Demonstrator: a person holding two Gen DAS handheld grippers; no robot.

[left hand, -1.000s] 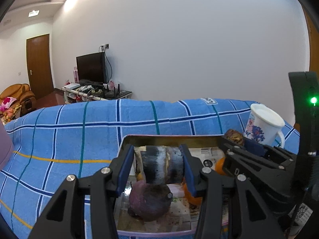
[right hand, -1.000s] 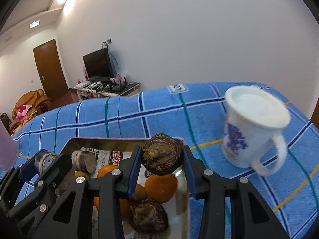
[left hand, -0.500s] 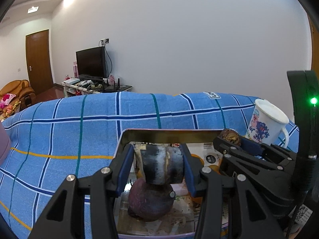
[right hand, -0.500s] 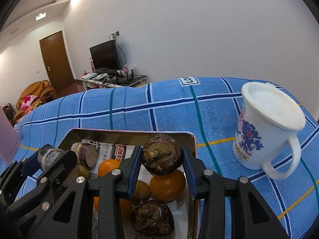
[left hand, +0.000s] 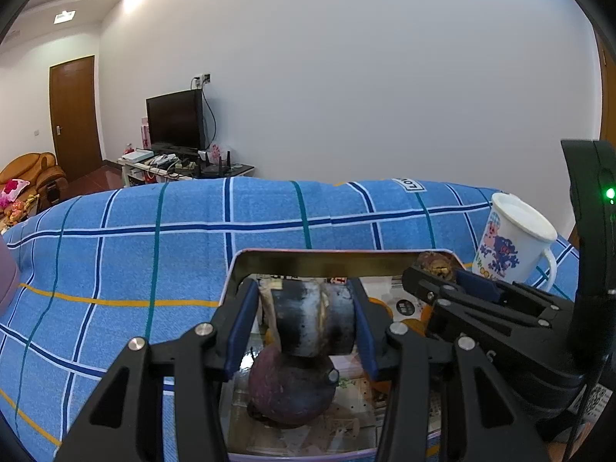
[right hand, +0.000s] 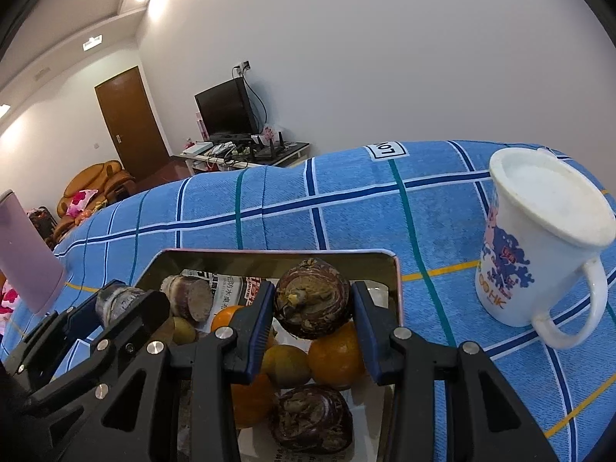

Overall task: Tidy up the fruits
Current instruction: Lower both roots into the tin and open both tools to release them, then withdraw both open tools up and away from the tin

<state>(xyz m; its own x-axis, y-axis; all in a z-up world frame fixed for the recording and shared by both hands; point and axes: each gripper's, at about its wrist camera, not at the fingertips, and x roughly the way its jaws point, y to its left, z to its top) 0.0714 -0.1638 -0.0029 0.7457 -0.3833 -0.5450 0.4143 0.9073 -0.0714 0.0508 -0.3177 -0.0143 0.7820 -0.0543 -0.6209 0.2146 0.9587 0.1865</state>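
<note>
A metal tray (left hand: pixel 331 260) (right hand: pixel 396 269) lined with newspaper sits on the blue checked cloth. My left gripper (left hand: pixel 304 321) is shut on a dark grey, whitish-streaked sugarcane piece (left hand: pixel 312 319), held above a purple round fruit (left hand: pixel 288 389) in the tray. My right gripper (right hand: pixel 312 310) is shut on a brown water chestnut (right hand: pixel 312 302) over the tray's right side. Below it lie oranges (right hand: pixel 337 354), a greenish-yellow fruit (right hand: pixel 287 364) and another water chestnut (right hand: pixel 312 417). A cut cane piece (right hand: pixel 188 300) lies at the tray's back left. Each gripper shows in the other's view, the left (right hand: pixel 115 308), the right (left hand: pixel 442 281).
A white mug with a blue cartoon print (right hand: pixel 539 254) (left hand: pixel 512 238) stands on the cloth right of the tray. A pink cylindrical container (right hand: pixel 27 258) stands at the left. Beyond the cloth are a television on a low stand, a wooden door and an orange sofa.
The right wrist view has tipped downward, so the tray and its fruit show more fully. Both grippers keep their hold and the left one has stayed put.
</note>
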